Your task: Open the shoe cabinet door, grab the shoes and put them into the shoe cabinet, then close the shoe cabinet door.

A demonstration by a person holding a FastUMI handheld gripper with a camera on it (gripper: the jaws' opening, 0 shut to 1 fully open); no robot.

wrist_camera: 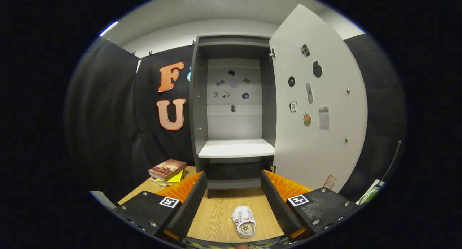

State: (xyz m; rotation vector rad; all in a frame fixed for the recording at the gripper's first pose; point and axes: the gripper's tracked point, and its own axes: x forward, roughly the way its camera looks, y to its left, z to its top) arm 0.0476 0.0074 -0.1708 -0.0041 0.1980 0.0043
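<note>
Gripper (pixel 234 191) fingers spread wide, pinching nothing. White shoe (pixel 244 221) lies on wooden table (pixel 216 213) between fingers, low and near camera, touching neither. Beyond fingertips: shoe cabinet (pixel 234 108), door (pixel 317 97) swung open to right, stickers on its inner face. Shelf (pixel 236 148) inside bare. Stack of books (pixel 167 171) left of cabinet base, beside left finger. Nothing between shoe and cabinet opening.

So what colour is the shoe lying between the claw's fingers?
The shoe is white with small red and blue marks, seen best in the gripper view.
</note>
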